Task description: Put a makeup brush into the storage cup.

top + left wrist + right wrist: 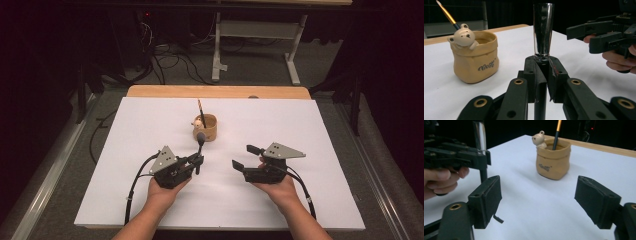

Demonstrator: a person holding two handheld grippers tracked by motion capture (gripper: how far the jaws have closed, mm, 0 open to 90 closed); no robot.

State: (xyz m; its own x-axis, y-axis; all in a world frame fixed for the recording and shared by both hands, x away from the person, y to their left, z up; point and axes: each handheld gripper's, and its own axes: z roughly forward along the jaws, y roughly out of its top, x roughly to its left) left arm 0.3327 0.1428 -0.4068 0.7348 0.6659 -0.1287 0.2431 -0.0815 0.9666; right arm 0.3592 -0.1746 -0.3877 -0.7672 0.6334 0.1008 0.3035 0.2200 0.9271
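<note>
Tan ceramic sack-shaped pot (475, 58) with bear figurine, holding a thin brush (447, 14): ahead of both grippers. Left gripper (541, 75): jaws clamped on upright glossy metal-ferruled black-handled brush (543, 32). Right gripper (536, 200): jaws wide apart, empty.

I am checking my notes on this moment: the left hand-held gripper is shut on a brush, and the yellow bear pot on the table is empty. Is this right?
Not quite. The bear pot is not empty: a yellow-handled brush stands in it, as the right gripper view shows. The rest holds: the left hand-held gripper is shut on a brush with a metal ferrule.
</note>
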